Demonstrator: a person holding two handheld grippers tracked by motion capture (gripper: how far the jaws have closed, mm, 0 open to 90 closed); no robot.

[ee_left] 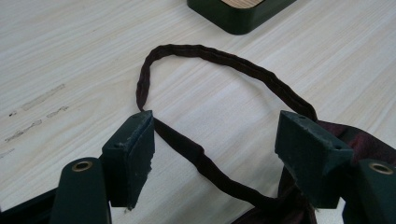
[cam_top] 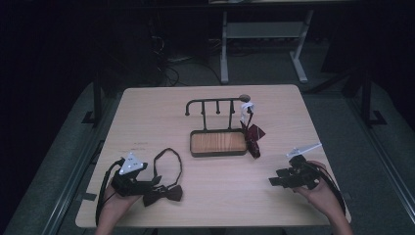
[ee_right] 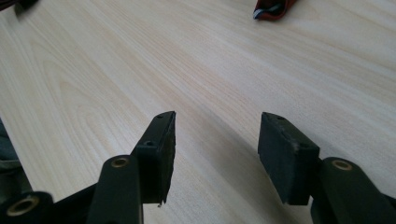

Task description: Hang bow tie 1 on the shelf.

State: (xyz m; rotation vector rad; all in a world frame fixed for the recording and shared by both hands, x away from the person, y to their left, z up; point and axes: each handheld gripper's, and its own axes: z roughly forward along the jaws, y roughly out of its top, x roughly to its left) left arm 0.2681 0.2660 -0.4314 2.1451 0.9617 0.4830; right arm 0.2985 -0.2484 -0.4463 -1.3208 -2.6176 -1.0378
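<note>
The dark bow tie (cam_top: 163, 194) lies flat on the worktop (cam_top: 210, 205), near the front edge and to the front-left of the stand (cam_top: 218, 142). Its neck strap (cam_top: 169, 164) runs in an open loop from the bow toward the stand.

The left gripper (cam_top: 147, 186) rests low on the worktop just beside the bow, on the side away from the stand. In the left gripper view its fingers (ee_left: 135, 149) stand wide apart. The strap (ee_left: 201, 158) crosses the gap between them: it passes close against the tip of the left-hand finger, runs diagonally across the opening, and joins the bow fabric (ee_left: 355, 144) under and behind the right-hand finger (ee_left: 308, 154). The far arc of the loop lies beyond both fingertips, toward the corner of the stand's tray (ee_left: 238, 16). The pads do not press on the strap; nothing is clamped.

The right gripper (cam_top: 275, 181) sits to the front-right of the stand, held in a hand (cam_top: 323, 193) near the worktop's right edge. Its fingers (ee_right: 159, 154) stand wide, with bare worktop between them.

A second, dark red bow tie (cam_top: 253, 134) hangs from the right end of the stand's rail (cam_top: 215, 101) and drapes down beside the tray. Its lower tip (ee_right: 273, 9) appears well beyond the right gripper's fingers.
</note>
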